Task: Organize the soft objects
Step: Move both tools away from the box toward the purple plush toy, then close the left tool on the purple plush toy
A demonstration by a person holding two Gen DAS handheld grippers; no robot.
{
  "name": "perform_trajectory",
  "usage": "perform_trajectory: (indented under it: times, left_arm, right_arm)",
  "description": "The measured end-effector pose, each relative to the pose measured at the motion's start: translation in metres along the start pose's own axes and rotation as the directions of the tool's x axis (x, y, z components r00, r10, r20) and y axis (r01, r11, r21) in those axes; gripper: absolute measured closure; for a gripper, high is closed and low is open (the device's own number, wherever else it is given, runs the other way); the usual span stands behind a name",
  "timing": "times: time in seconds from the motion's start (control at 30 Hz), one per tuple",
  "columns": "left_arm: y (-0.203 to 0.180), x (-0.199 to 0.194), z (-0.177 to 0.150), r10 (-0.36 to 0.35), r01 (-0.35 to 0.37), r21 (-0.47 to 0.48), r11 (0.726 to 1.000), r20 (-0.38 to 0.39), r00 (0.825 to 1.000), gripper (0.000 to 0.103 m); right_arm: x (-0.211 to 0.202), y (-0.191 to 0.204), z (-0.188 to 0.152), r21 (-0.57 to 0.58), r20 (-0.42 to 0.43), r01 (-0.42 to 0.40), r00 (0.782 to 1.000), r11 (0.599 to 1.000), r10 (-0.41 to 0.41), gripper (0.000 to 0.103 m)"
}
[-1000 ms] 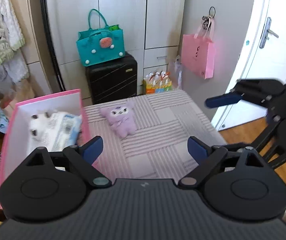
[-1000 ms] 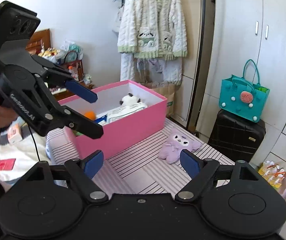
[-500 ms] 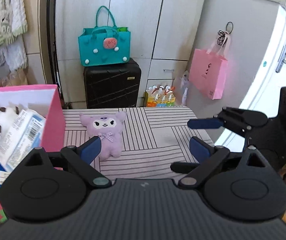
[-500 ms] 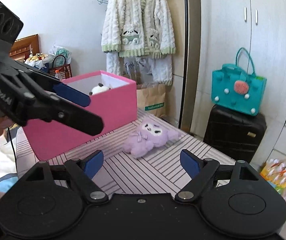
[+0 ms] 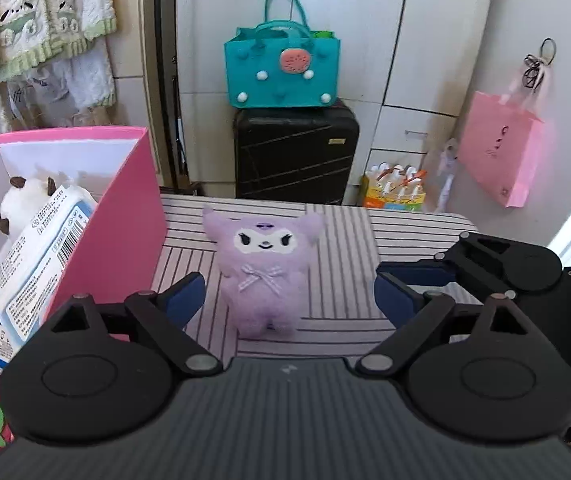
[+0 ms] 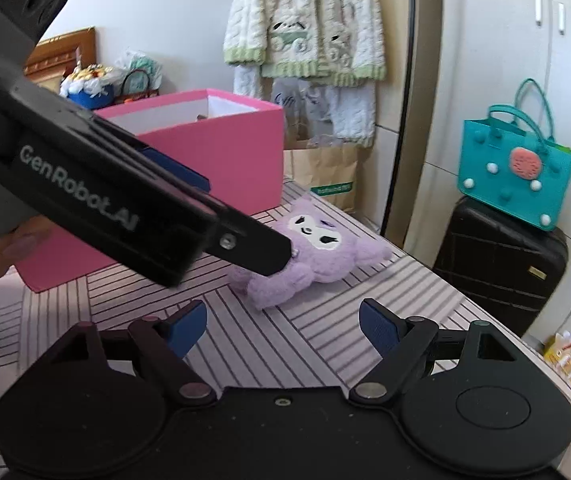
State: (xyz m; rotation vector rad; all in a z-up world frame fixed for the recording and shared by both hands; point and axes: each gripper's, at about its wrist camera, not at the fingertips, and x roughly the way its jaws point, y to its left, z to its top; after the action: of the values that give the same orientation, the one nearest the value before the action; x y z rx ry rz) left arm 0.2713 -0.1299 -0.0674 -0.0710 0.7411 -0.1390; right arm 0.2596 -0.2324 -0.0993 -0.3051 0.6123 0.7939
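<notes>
The purple plush toy (image 5: 263, 270) is lying on the striped table (image 5: 405, 232), just beside the pink box (image 5: 125, 240). The left gripper (image 5: 289, 292) is held wide open right in front of the toy — nothing is gripped yet. The right gripper (image 6: 283, 322) is wide open and empty too, near the toy. Next, the toy should be squeezed gently and lifted into the box.

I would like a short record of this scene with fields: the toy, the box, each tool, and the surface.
toy: purple plush, lying face up on the cloth, outside the box
box: pink, open top, beside the plush, already holds a white plush and a packet
left tool: open, plush lies between its fingers, not gripped
right tool: open, holds nothing
surface: striped cloth
</notes>
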Motion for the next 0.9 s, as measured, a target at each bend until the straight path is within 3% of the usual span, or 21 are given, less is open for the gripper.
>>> perform_trajectory:
  times: [0.1, 0.4, 0.53, 0.63, 0.7, 0.77, 0.9]
  left_arm:
    - [0.005, 0.014, 0.000, -0.009, 0.008, -0.025, 1.000, -0.043, 0.999, 0.020]
    - [0.013, 0.035, -0.003, 0.022, -0.025, -0.063, 0.998, -0.059, 0.998, 0.025]
    - [0.018, 0.042, -0.004, 0.003, -0.012, -0.093, 0.996, -0.087, 0.996, 0.026]
    - [0.022, 0.047, -0.006, -0.025, 0.012, -0.121, 0.993, -0.103, 0.994, 0.025]
    - [0.022, 0.046, -0.007, -0.056, 0.043, -0.125, 0.991, -0.100, 0.993, 0.043]
    - [0.021, 0.045, -0.008, -0.076, 0.062, -0.124, 0.990, -0.111, 0.991, 0.044]
    - [0.018, 0.043, -0.011, -0.131, 0.112, -0.142, 0.984, -0.130, 0.983, 0.046]
  right_arm:
    - [0.014, -0.001, 0.002, -0.003, -0.015, -0.024, 1.000, 1.000, 0.024, 0.016]
    - [0.038, -0.004, 0.007, 0.001, -0.042, -0.066, 0.997, 0.998, 0.066, 0.018]
    - [0.042, -0.004, 0.007, 0.010, -0.048, -0.085, 0.995, 0.996, 0.085, 0.026]
    - [0.045, -0.004, 0.007, 0.030, -0.053, -0.104, 0.993, 0.994, 0.105, 0.038]
    - [0.044, -0.006, 0.005, 0.047, -0.040, -0.109, 0.993, 0.993, 0.111, 0.045]
    - [0.042, -0.008, 0.005, 0.071, -0.038, -0.121, 0.992, 0.990, 0.124, 0.050]
    - [0.034, -0.009, 0.002, 0.089, -0.036, -0.114, 0.992, 0.989, 0.118, 0.050]
